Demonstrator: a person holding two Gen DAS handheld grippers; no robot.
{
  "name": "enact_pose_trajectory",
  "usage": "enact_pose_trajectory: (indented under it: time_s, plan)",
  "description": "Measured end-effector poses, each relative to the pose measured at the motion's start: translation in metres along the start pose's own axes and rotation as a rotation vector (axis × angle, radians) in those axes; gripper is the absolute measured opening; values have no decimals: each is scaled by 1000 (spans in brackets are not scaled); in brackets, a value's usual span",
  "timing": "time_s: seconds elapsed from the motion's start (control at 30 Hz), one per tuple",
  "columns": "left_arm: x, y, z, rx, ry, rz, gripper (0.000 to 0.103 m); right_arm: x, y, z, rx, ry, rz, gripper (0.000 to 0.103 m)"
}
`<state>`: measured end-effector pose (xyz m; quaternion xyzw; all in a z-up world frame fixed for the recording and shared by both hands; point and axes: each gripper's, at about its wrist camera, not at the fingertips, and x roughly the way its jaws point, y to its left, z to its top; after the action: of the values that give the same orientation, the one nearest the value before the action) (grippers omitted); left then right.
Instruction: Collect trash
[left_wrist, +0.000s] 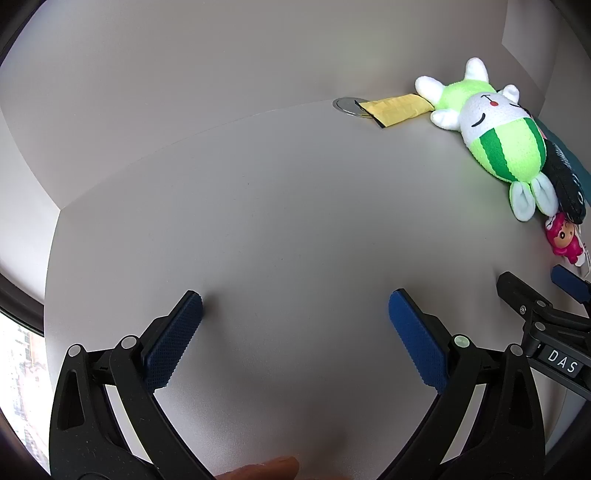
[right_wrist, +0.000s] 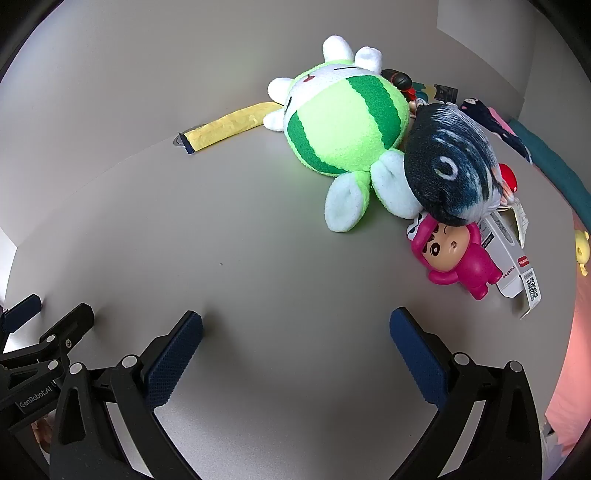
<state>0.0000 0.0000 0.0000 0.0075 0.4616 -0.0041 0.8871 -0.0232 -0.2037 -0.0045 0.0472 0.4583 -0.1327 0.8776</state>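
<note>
Grippers, left (left_wrist: 295, 306) and right (right_wrist: 295, 328), both spread wide, grasping nothing, above a grey table (right_wrist: 240, 258). Beyond: yellow wrapper (right_wrist: 229, 125), green plush (right_wrist: 343, 125), pink figure (right_wrist: 458, 258), white box (right_wrist: 513, 266).

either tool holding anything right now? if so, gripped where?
Nothing is held. The left tool and right tool both stand open over the bare table, nothing between their pads.

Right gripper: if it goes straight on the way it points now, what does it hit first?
Probably bare table. The right gripper is open and empty, tilted down; the green plush lies farther off, though depth is unclear.
</note>
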Motion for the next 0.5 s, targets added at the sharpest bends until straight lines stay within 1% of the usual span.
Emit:
enact_pose_trajectory:
  time_s: [0.03, 0.5]
  plan:
    - [0, 0, 0, 0, 0, 0, 97, 0, 0, 0, 0, 0, 0, 101]
    - [0, 0, 0, 0, 0, 0, 97, 0, 0, 0, 0, -1, 0, 101]
